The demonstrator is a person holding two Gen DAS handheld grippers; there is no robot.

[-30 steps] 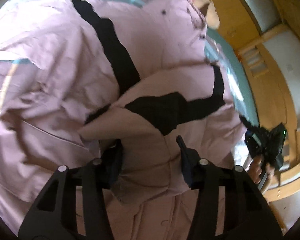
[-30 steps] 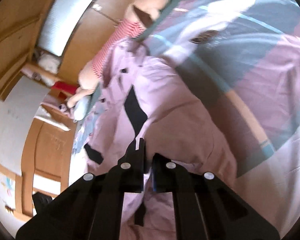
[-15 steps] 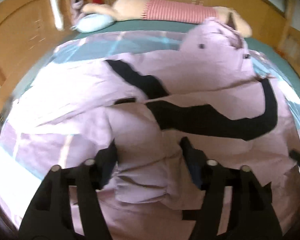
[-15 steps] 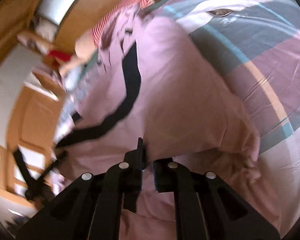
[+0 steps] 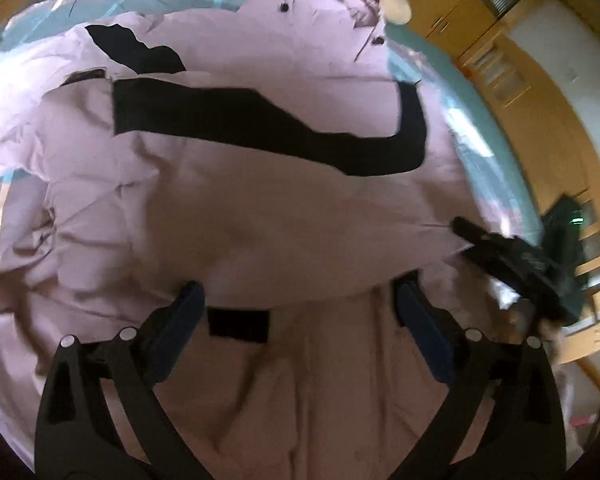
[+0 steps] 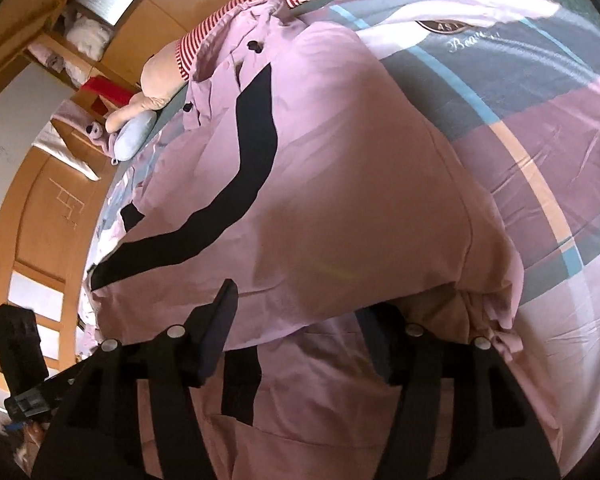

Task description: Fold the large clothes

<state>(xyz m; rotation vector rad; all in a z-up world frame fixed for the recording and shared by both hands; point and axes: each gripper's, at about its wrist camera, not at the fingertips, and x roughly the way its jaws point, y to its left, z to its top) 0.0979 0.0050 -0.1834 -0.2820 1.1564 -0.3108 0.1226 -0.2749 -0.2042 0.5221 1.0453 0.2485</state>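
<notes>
A large pink garment with a wide black band lies spread on the bed, its lower part folded up over the body; it also shows in the right wrist view. My left gripper is open and empty, its jaws wide apart just above the folded edge. My right gripper is open and empty over the same fold edge. The right gripper also shows at the right of the left wrist view. A black patch shows under the fold.
The bed has a striped pink, teal and white cover. A plush toy in a red striped top and a pale blue cushion lie at the head end. Wooden cabinets and a wooden frame stand beside the bed.
The right gripper has opened and let go of the cloth. The folded part now lies flat over the garment. The left gripper has pulled back to the fold edge.
</notes>
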